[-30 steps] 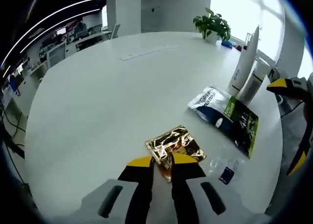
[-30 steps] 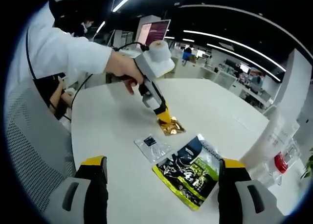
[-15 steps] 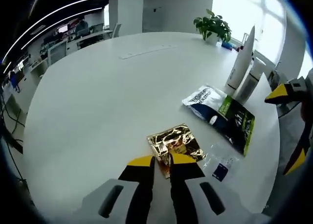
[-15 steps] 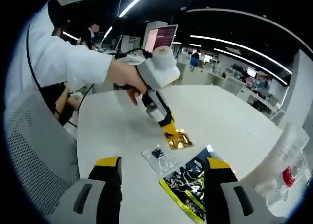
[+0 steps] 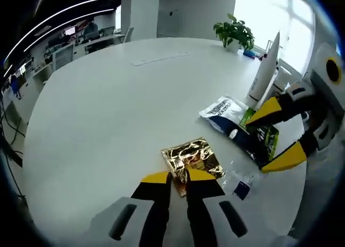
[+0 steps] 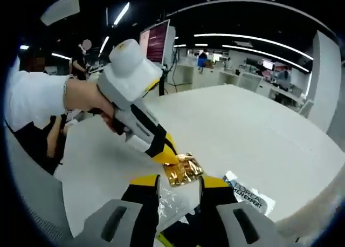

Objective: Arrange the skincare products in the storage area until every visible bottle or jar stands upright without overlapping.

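A crinkled gold foil packet (image 5: 191,158) lies flat on the round white table (image 5: 108,107). My left gripper (image 5: 178,177) has its jaws pressed together on the packet's near edge, and its yellow tip (image 6: 170,158) rests on the gold packet (image 6: 183,171). A dark blue and green sachet (image 5: 237,123) lies to the right. My right gripper (image 5: 256,144) hovers over it, open, one jaw on either side. From its own camera, the right gripper (image 6: 178,182) has its jaws apart above the sachet (image 6: 250,196). A small clear sachet (image 5: 242,185) lies near the front edge.
A tall white tube (image 5: 267,69) stands upright behind the dark sachet, with a shorter white container beside it. A potted plant (image 5: 234,31) sits at the far edge. A person's hand (image 6: 86,98) holds the left gripper. Office desks and a monitor (image 6: 156,39) lie beyond the table.
The right gripper has come in from the table edge to just over the dark sachet, and its jaws have narrowed. The left gripper stays on the gold packet.
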Demonstrator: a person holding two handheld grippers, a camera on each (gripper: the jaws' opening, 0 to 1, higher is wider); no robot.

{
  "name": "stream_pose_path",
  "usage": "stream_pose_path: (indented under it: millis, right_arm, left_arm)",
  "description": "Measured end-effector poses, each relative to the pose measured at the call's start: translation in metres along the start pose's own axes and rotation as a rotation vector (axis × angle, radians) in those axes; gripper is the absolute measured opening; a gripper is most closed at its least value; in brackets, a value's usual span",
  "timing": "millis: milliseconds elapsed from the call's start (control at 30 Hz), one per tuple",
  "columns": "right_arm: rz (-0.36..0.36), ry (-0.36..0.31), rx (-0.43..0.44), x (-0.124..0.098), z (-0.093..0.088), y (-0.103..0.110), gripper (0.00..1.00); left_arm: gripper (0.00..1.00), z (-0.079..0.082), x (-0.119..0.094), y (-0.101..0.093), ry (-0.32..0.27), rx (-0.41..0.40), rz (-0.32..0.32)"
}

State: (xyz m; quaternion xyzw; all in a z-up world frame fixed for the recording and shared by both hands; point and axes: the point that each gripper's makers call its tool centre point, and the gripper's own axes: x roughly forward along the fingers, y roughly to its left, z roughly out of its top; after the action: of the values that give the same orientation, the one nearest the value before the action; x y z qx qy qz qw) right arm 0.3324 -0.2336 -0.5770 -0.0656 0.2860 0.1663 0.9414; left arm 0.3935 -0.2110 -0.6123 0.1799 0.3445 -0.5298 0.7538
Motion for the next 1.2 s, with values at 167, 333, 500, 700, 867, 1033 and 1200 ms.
stream_pose_path:
  millis: [167,333,500,700,867,1033,1200]
  right_arm:
    - [0.004,0.039,0.010,0.021,-0.006,0.001,0.17]
    - [-0.009,0.074,-0.034,0.036,-0.010,-0.001,0.14]
    - [-0.002,0.098,-0.051,0.045,-0.015,0.000,0.15]
    - [0.002,0.122,-0.128,0.045,-0.017,-0.006,0.11]
    - [0.020,0.141,-0.145,0.043,-0.020,-0.016,0.09]
    - [0.041,0.165,-0.161,0.039,-0.025,-0.023,0.06]
    - [0.053,0.175,-0.157,0.033,-0.029,-0.018,0.03]
  left_arm:
    - [0.09,0.000,0.001,0.003,-0.006,-0.005,-0.003]
    - [0.09,0.000,0.000,0.001,-0.014,-0.016,-0.006]
    - [0.08,0.000,0.000,0.000,-0.018,-0.016,-0.006]
    - [0.09,-0.002,-0.001,0.001,-0.013,-0.023,-0.023]
    - [0.07,-0.004,-0.002,-0.005,-0.005,-0.017,-0.040]
    - [0.07,-0.005,-0.001,-0.016,0.007,0.002,-0.075]
    - [0.07,-0.004,-0.001,-0.024,0.011,0.013,-0.088]
